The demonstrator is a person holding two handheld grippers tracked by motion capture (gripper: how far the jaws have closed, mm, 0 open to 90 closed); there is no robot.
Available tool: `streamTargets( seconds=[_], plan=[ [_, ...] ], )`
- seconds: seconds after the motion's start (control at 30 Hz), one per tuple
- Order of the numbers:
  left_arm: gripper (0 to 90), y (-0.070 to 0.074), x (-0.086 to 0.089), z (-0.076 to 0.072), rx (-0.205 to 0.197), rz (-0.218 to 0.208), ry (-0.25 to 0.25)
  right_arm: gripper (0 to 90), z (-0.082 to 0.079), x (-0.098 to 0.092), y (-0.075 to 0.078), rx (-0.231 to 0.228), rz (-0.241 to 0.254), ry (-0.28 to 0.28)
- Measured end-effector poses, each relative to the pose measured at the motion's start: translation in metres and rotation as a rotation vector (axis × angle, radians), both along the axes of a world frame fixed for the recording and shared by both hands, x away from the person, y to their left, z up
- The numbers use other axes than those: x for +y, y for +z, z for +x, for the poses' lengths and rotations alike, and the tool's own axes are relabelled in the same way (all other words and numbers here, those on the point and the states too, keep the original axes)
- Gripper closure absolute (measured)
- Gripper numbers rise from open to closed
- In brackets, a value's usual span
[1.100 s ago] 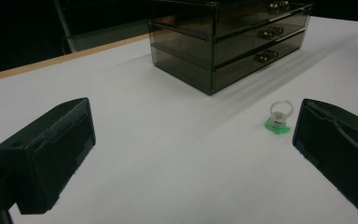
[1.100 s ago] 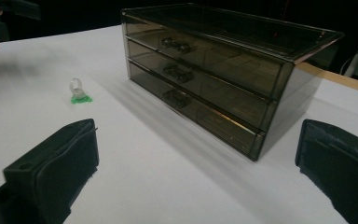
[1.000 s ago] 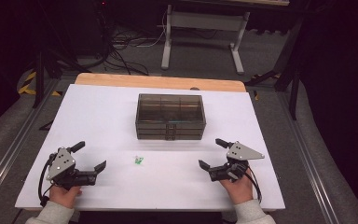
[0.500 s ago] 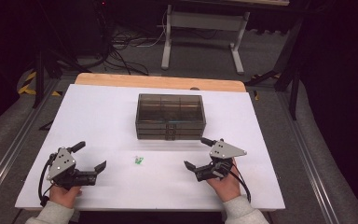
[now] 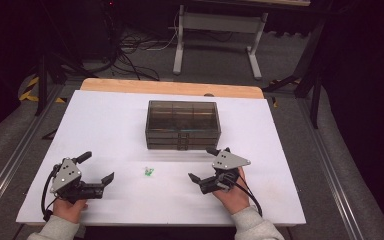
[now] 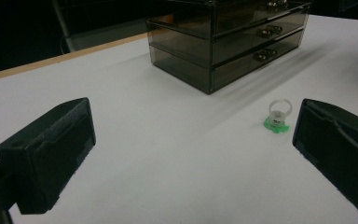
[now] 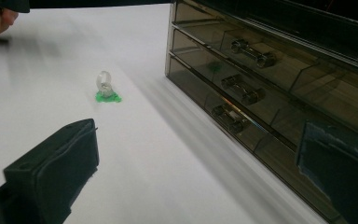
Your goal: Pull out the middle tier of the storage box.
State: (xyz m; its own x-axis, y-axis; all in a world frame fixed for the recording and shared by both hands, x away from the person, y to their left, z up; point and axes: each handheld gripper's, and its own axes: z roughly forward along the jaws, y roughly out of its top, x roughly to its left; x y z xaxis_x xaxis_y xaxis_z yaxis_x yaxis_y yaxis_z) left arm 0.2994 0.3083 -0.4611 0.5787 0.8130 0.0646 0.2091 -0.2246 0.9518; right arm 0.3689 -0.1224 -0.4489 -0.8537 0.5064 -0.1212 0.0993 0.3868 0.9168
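Ring: a small ring with a clear band standing upright on a flat green ornament; it sits on the white table, in front of the drawer box and roughly midway between the two grippers, touching nothing else.
Likely handling: judged very light and rigid; the band looks like smooth plastic or glass, so it may slip or skate off if nudged; the thin hoop could probably pop out of a hard pinch.
Where to take hold: across the upright band from its two flat sides, low near the green base, seems the surest; the green part lies too flat on the table to get jaws under.
Drawer box: a smoky translucent box with three stacked drawers, each with a small metal handle; all drawers look closed; it stands behind the ring, well apart from it.
Drawer handling: stiff, hard plastic, probably light enough to slide when a handle is pulled, so bracing may help.
Left gripper: low over the table left of the ring, jaws spread wide, holding nothing.
Right gripper: just right of the ring, near the box front, jaws also parted and empty.
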Motion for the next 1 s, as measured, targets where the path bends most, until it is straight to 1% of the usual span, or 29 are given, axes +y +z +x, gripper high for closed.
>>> streamTargets(
  seconds=[0.03, 0.07, 0.17, 0.23, 0.27, 0.37, 0.4, 0.43, 0.5, 0.53, 0.57, 0.6, 0.63, 0.67, 0.77, 0.8, 0.9, 0.93, 1.0],
  plan=[
    [0.2, 0.000, 0.000, 0.000, 0.000, 0.001, 0.000, 0.2, 0.000, 0.001, 0.000, -0.001, 0.001, 0.000],
    [0.2, 0.000, 0.000, 0.000, 0.000, 0.001, 0.000, 0.2, 0.000, 0.002, 0.000, -0.017, 0.004, 0.001],
    [0.3, 0.000, 0.000, 0.000, 0.001, 0.001, 0.000, 0.1, 0.000, 0.004, 0.001, -0.021, -0.002, 0.007],
    [0.3, 0.000, 0.000, 0.000, 0.000, 0.002, 0.000, 0.1, 0.000, 0.007, 0.001, -0.029, -0.021, 0.009],
    [0.3, 0.000, 0.000, 0.000, 0.000, 0.002, 0.000, 0.1, 0.000, 0.010, 0.001, -0.034, -0.039, 0.014],
    [0.3, 0.000, 0.000, 0.000, -0.001, 0.005, 0.000, 0.9, -0.001, 0.012, 0.001, -0.046, -0.066, 0.014],
    [0.3, 0.000, 0.000, 0.000, -0.001, 0.005, 0.000, 0.9, -0.001, 0.012, 0.001, -0.046, -0.066, 0.014],
    [0.3, 0.000, 0.000, 0.000, -0.001, 0.005, 0.001, 2.2, -0.001, 0.014, 0.002, -0.061, -0.085, 0.011],
    [0.3, 0.000, 0.000, 0.000, -0.001, 0.006, 0.001, 2.7, -0.001, 0.014, 0.002, -0.066, -0.090, 0.011],
    [0.3, 0.000, 0.000, 0.000, 0.000, 0.007, 0.000, 4.5, -0.001, 0.016, 0.004, -0.075, -0.106, 0.016],
    [0.3, 0.000, 0.000, 0.000, 0.000, 0.007, 0.000, 4.5, -0.001, 0.016, 0.004, -0.075, -0.106, 0.016],
    [0.3, 0.000, 0.000, 0.000, -0.001, 0.007, 0.000, 6.0, -0.001, 0.017, 0.005, -0.084, -0.125, 0.018],
    [0.3, 0.000, 0.000, 0.000, -0.001, 0.006, 0.001, 6.0, -0.001, 0.017, 0.005, -0.084, -0.125, 0.018],
    [0.3, 0.000, 0.000, 0.000, 0.000, 0.005, 0.000, 7.5, -0.001, 0.018, 0.006, -0.091, -0.142, 0.010],
    [0.3, 0.000, 0.000, 0.000, 0.000, 0.005, 0.000, 8.9, -0.001, 0.018, 0.007, -0.097, -0.156, 0.002],
    [0.3, 0.000, 0.000, 0.000, 0.000, 0.005, 0.000, 11.7, -0.001, 0.019, 0.008, -0.111, -0.177, -0.008],
    [0.3, 0.000, 0.000, 0.000, 0.000, 0.006, 0.000, 14.8, -0.002, 0.020, 0.008, -0.140, -0.216, -0.029],
    [0.3, 0.000, 0.000, 0.000, 0.000, 0.006, 0.000, 14.8, -0.002, 0.020, 0.008, -0.140, -0.216, -0.029],
    [0.3, 0.000, 0.000, 0.000, 0.001, 0.006, 0.001, 16.8, -0.004, 0.022, 0.009, -0.167, -0.238, -0.042]
  ],
)
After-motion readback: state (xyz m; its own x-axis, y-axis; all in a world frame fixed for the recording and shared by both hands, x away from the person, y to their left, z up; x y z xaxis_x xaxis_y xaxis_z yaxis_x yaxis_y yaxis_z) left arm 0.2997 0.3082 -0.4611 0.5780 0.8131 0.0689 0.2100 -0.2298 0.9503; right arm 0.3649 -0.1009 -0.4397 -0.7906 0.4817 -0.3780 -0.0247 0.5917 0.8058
